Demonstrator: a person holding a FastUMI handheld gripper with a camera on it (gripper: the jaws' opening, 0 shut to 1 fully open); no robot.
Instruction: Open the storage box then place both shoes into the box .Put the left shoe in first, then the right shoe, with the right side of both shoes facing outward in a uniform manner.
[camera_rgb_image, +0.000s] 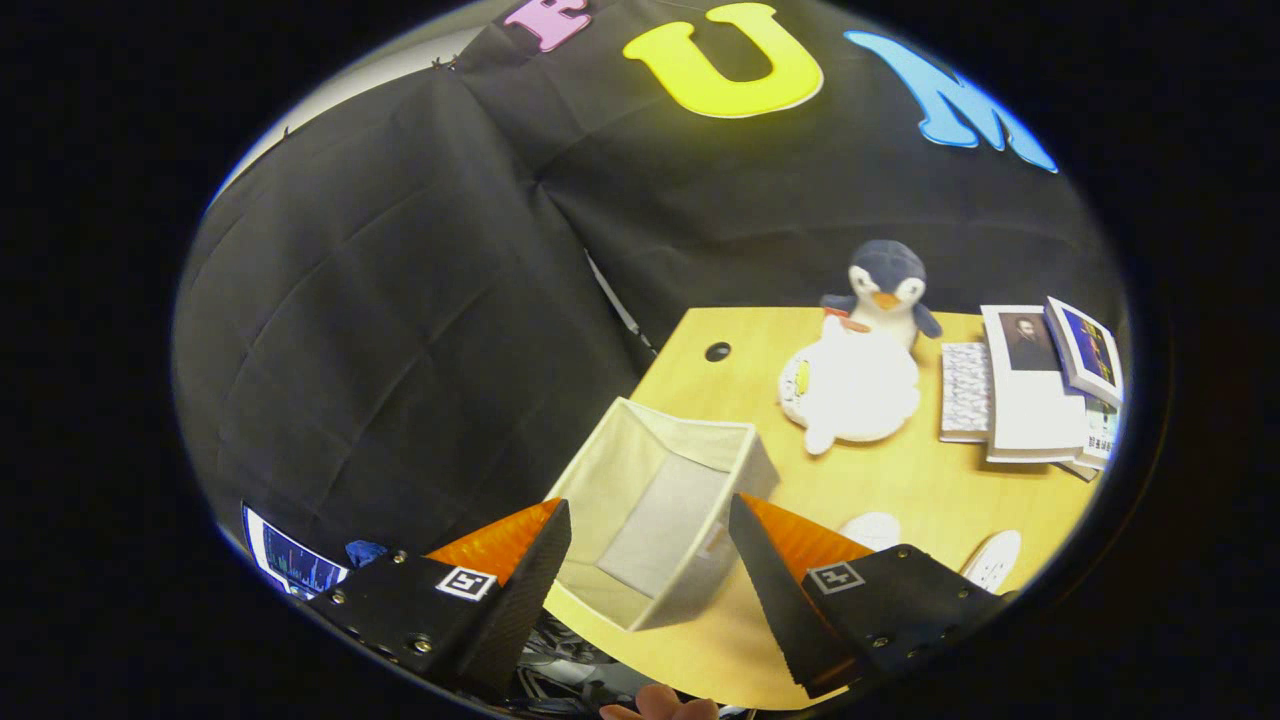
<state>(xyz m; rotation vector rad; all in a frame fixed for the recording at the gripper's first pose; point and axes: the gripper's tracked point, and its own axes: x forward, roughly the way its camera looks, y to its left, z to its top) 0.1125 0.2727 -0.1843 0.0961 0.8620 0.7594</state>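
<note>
The gripper (650, 520) is held above a wooden table (900, 480), its fingers spread wide with nothing between them. The box (660, 500), pale fabric and open-topped, is seen through the gap just ahead of the fingers, at the table's near corner. Two white shoes (990, 558) are partly seen beside the box, behind the right finger. Beyond the box a white plush (855, 390) and a penguin toy (888, 285) are placed; books (1035, 385) are stacked farther along. No writing can be read.
</note>
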